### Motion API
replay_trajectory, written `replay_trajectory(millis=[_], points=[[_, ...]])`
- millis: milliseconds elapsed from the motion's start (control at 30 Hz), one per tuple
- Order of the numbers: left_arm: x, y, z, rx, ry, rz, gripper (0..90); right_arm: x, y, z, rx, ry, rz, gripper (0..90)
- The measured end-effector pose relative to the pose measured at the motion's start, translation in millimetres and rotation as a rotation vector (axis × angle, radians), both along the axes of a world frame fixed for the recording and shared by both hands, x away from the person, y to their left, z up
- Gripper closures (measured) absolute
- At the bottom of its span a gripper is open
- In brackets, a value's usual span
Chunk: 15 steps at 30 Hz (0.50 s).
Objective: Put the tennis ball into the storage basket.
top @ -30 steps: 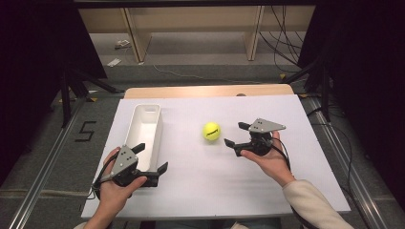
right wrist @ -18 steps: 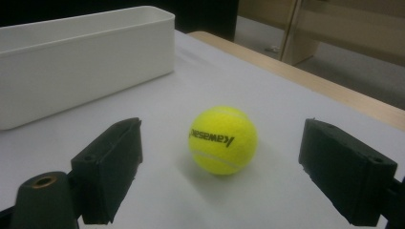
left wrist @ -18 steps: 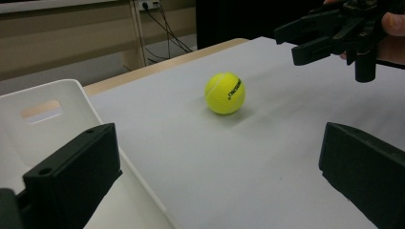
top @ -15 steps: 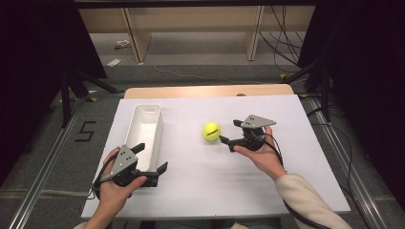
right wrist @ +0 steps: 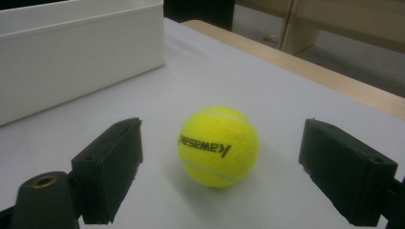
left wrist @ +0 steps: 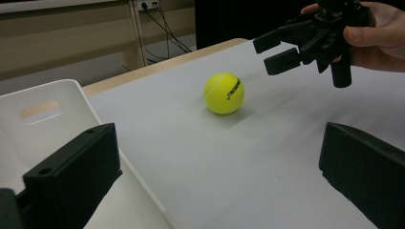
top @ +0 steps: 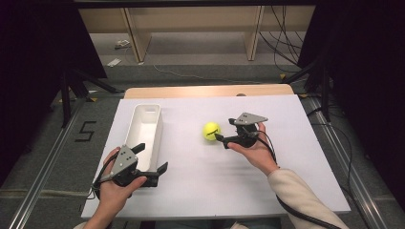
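Note:
A yellow tennis ball (top: 211, 130) rests on the white table top (top: 215, 186), right of a long white bin (top: 145, 129). My right gripper (top: 223, 129) is open just right of the ball, jaws pointing at it. In the right gripper view the ball (right wrist: 218, 145) lies between and a little beyond the two spread jaws, touching neither. My left gripper (top: 153, 156) is open near the bin's front end, holding nothing. In the left gripper view the ball (left wrist: 224, 93) lies ahead, with the bin (left wrist: 47, 109) to the left and the right gripper (left wrist: 265, 55) at upper right.
The bin looks empty in the high view. A wooden table edge (top: 205, 90) runs along the far side. Wooden shelving (top: 191, 28) and cables lie on the floor beyond. Dark stands flank the table at both sides.
My right gripper has moved left across the table up to the ball, staying open. The ball, the bin and my left gripper have not moved.

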<state>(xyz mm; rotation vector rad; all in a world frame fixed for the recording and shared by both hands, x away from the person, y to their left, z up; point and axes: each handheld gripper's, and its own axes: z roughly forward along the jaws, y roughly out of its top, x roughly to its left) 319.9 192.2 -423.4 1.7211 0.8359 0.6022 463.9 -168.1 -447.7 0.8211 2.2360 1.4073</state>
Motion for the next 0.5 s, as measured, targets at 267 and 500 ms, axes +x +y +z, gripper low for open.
replay_trajectory(millis=[267,500], points=[[-0.1,0.3,0.0,0.0,0.0,-0.001,0.0,9.6,8.6,-5.4,0.006,0.019,-0.012,15.5],[0.3,0.4,-0.3,0.003,0.002,-0.005,0.0,16.9,17.5,-12.1,0.0,0.038,-0.015,15.5]])
